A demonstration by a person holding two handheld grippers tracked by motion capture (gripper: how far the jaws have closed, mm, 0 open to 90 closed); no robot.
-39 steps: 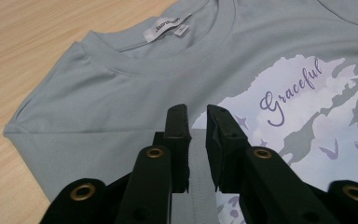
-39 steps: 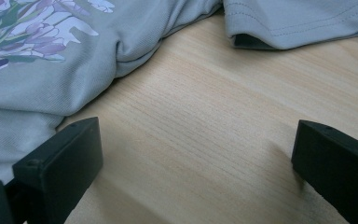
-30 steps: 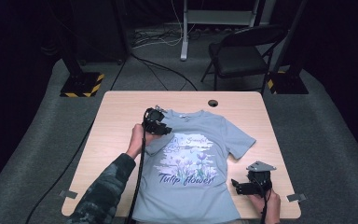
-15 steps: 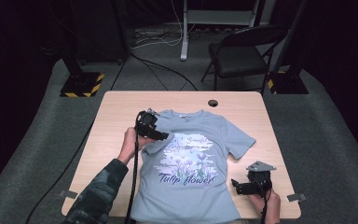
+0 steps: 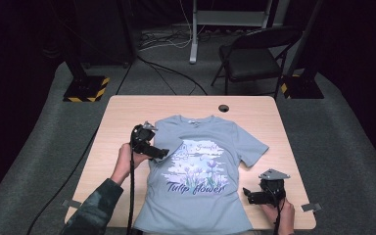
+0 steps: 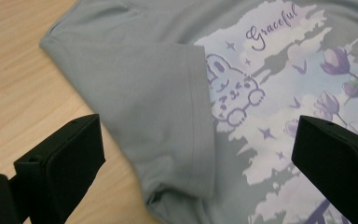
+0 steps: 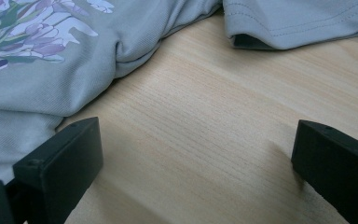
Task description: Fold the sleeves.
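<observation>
A light blue T-shirt [image 5: 203,171] printed with purple flowers lies flat, front up, on a pale wooden table [image 5: 127,112]. Its sleeve on the left is folded in over the chest. The left gripper [image 5: 162,153], held in a hand [image 5: 126,159], sits at that folded sleeve; its jaws have just been opening. The right gripper [image 5: 245,194] rests on the table just beside the shirt's lower right hem. A folding chair [image 5: 254,58] stands beyond the table.

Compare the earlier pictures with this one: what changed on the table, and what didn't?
The left gripper drew back leftward off the T-shirt; its jaws have just been opening, letting go of the sleeve, now folded onto the shirt. The right gripper stayed put, open.
</observation>
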